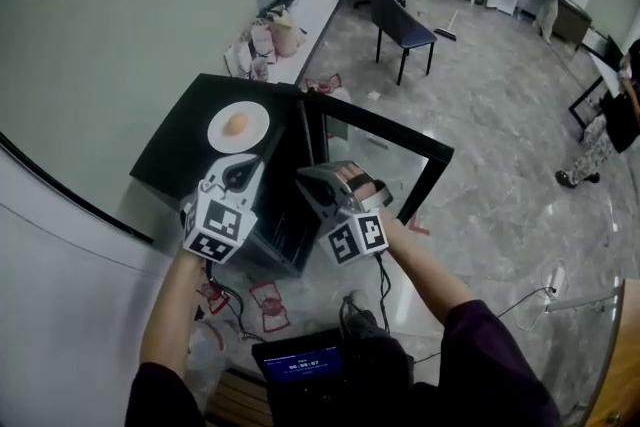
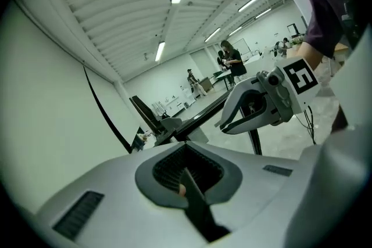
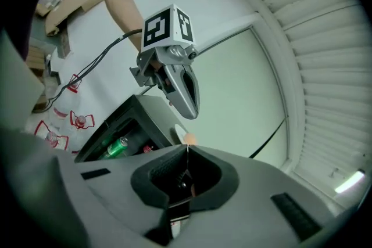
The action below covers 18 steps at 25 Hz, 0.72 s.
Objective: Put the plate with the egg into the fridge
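Atop the fridge, plate and egg await the pickup

Up on the black fridge sits the white plate with the egg at its centre, and the door stands wide open below. Left tool hovers just short of the plate, clenched on nothing. Right tool hangs beside it over the opening, clenched and empty too. Best play, I'd say: open one tool, pinch the near rim, keep the plate dead level so the egg can't roll, then lower it slowly onto a free shelf, clear of the green can inside
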Motion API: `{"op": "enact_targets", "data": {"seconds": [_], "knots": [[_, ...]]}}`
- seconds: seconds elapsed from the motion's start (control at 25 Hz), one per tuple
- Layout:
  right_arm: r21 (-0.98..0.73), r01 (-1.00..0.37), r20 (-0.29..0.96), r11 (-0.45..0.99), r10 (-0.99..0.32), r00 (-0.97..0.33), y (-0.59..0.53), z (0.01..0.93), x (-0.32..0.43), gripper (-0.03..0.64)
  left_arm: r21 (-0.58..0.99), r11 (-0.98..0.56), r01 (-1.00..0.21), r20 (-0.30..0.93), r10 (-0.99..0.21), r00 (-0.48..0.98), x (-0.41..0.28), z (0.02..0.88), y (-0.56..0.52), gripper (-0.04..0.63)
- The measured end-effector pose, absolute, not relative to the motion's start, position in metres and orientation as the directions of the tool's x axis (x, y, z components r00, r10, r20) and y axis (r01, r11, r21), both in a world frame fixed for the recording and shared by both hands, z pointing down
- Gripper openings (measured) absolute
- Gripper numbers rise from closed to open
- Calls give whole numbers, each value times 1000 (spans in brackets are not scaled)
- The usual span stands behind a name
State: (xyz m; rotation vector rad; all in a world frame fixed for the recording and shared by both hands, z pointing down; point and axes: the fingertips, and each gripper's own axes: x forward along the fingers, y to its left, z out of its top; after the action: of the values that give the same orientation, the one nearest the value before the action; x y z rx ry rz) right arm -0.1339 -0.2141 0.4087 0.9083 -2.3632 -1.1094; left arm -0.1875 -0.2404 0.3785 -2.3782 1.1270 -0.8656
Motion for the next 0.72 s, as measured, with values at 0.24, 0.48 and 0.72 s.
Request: {"op": "enact_targets", "data": {"seconds": [0.24,0.48,0.72], "knots": [[848,-204,130,490,-564,-815,-265,388,-179,11,-572,-576,-584,434,-817,381,-223,371,-291,9],[886,0,240,463,-460,-855,-287,391,-186,77,-517,-604,-606,599,-761,247,-257,392,-324,14],[881,94,324,464,-446,-834,-313,411,-184,159,-397,-664,-634,756,-628,184,-305,410,-365,189]]}}
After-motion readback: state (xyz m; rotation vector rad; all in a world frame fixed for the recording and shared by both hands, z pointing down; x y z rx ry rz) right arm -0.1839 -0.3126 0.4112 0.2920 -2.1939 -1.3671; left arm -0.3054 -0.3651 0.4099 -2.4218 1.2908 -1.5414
